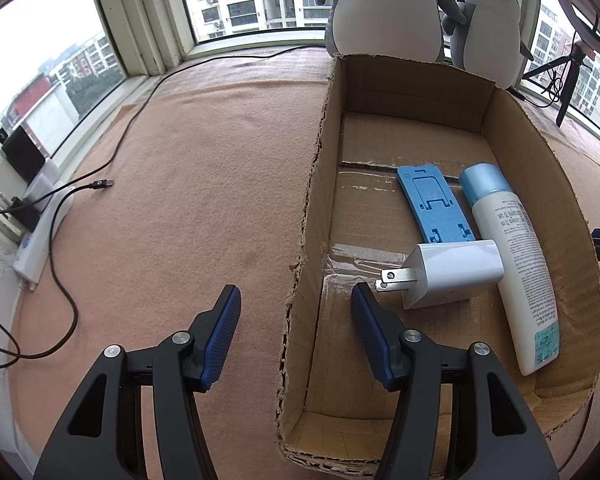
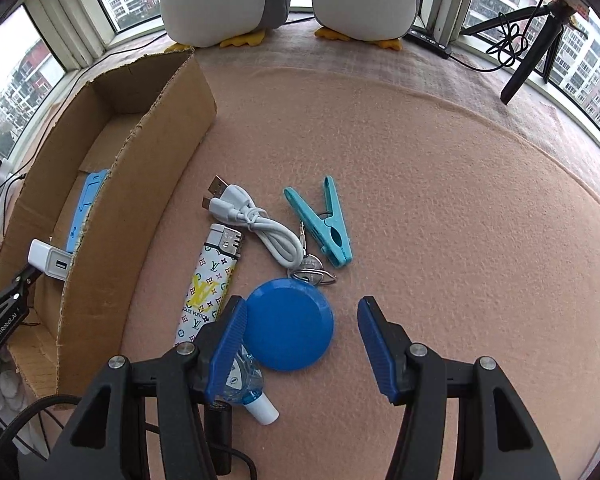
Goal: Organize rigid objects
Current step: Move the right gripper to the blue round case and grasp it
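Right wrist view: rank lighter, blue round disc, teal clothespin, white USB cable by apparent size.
Largest to smallest, as they look:
1. Lighter, the longest
2. Blue round disc, though it lies nearest the camera, so it is likely flattered
3. Teal clothespin and white USB cable: they look about alike, not ranked

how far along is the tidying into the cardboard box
Done: phone stand, charger plug and lotion bottle lie in the cardboard box. In hand: nothing; the right gripper is open by the blue disc. Left: lighter, white cable, clothespin.
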